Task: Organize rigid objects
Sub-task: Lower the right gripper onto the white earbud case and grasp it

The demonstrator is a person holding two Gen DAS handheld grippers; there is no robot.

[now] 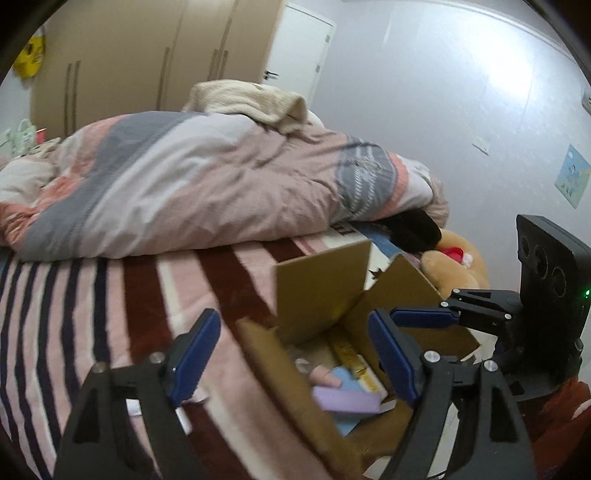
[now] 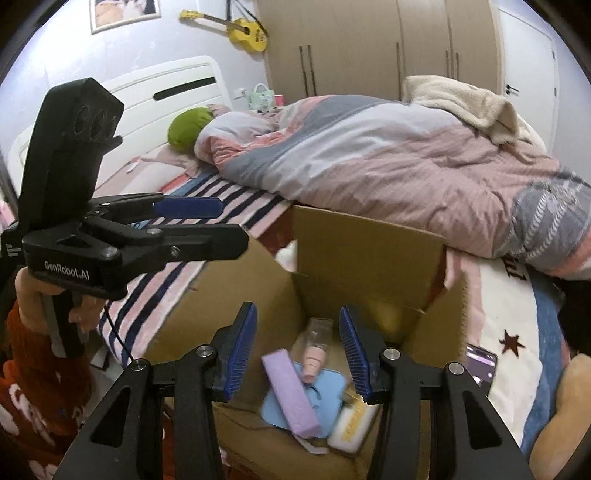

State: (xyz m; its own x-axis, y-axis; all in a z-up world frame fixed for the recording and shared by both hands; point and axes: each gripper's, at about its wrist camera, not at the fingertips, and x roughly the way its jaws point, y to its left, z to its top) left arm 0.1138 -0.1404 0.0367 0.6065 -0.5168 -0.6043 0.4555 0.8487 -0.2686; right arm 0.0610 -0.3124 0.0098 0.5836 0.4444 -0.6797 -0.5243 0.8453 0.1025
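Right wrist view looks down into the open cardboard box (image 2: 369, 236) on the bed (image 2: 177, 291), where a purple bar (image 2: 291, 395), a blue flat piece (image 2: 328, 387), a clear bottle (image 2: 317, 343) and a yellow-and-white pack (image 2: 351, 421) already lie. Right gripper (image 2: 298, 354) hangs above them, jaws apart and empty; left gripper (image 1: 293, 360) is likewise spread with nothing between its pads. Packing seems well advanced. A phone (image 2: 480, 363) remains on the bedding just beside the box, perhaps still to go in.

Brown cardboard box (image 2: 369, 236) contains a lilac block (image 2: 290, 393) and a light blue pad (image 2: 325, 387). Blanket (image 1: 110, 295): pink, maroon and navy stripes. Guitar (image 2: 243, 31): yellow.
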